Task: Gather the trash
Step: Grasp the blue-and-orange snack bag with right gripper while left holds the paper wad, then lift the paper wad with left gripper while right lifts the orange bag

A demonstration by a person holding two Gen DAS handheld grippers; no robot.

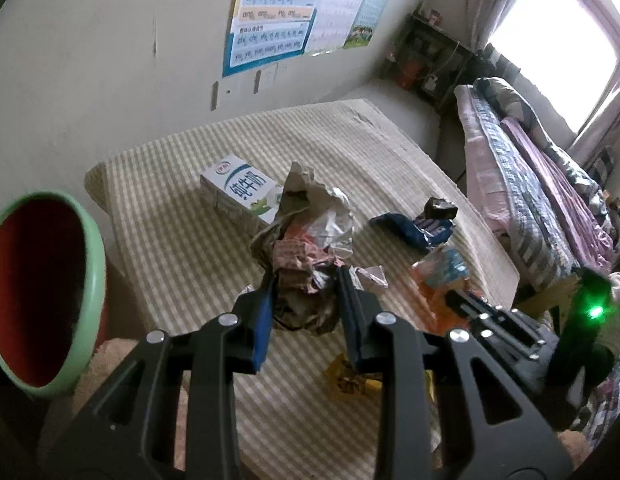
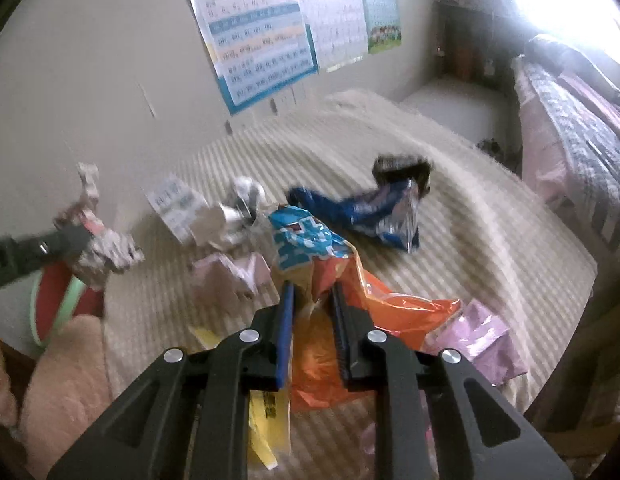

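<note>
My left gripper is shut on a wad of crumpled paper, which hides part of a white and blue milk carton. In the right wrist view that wad hangs off the cloth at the far left, near the bin. My right gripper is shut on an orange and blue snack bag just above the striped cloth. The green-rimmed bin with its red inside stands at the table's left edge.
On the striped cloth lie a blue wrapper, a dark wrapper, pink paper, a yellow wrapper and a purple wrapper. A bed with quilts runs along the right. The wall is close behind.
</note>
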